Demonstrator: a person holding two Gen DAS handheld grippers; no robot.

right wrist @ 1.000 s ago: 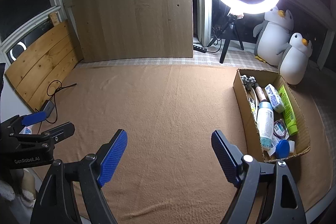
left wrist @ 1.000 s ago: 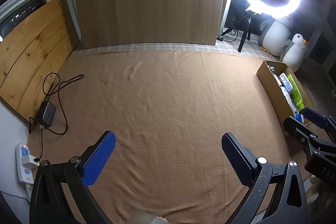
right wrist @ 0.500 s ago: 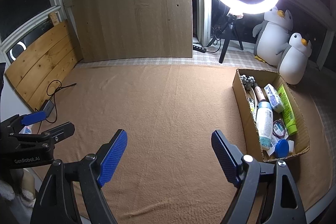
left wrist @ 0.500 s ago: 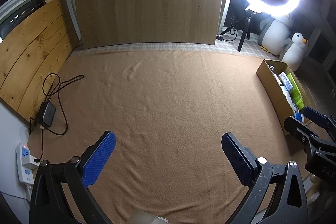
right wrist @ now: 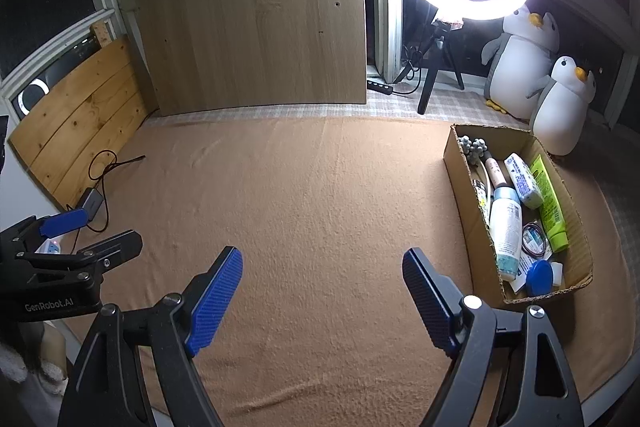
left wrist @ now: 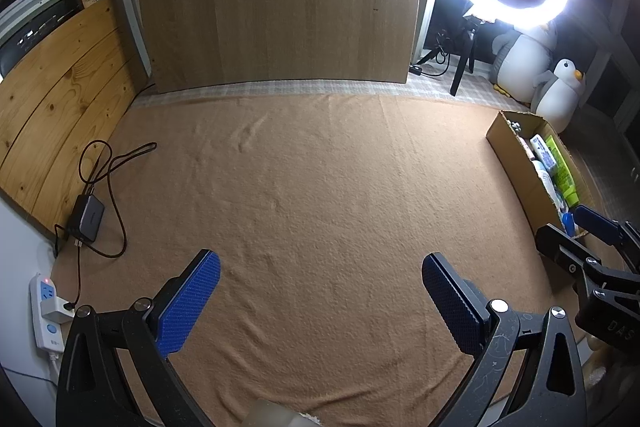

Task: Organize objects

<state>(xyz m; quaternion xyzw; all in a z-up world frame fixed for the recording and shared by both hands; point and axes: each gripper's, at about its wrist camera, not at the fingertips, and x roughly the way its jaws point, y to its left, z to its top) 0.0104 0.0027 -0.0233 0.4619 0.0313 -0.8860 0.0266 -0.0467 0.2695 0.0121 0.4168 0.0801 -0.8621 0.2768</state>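
Right wrist view: tan blanket (right wrist: 320, 211) fills most of the frame, bare in the middle. Cardboard box (right wrist: 460, 183) sits on its right edge, packed: white bottle (right wrist: 506, 227), green tube (right wrist: 550, 203), blue-capped jar (right wrist: 540, 277) at the near end. Penguin plushes (right wrist: 560, 103) stand just behind the box. My right gripper (right wrist: 322, 291) hangs over bare blanket, jaws spread wide, nothing between them. My left gripper (left wrist: 320, 295) likewise: wide apart, empty, well left of the box.
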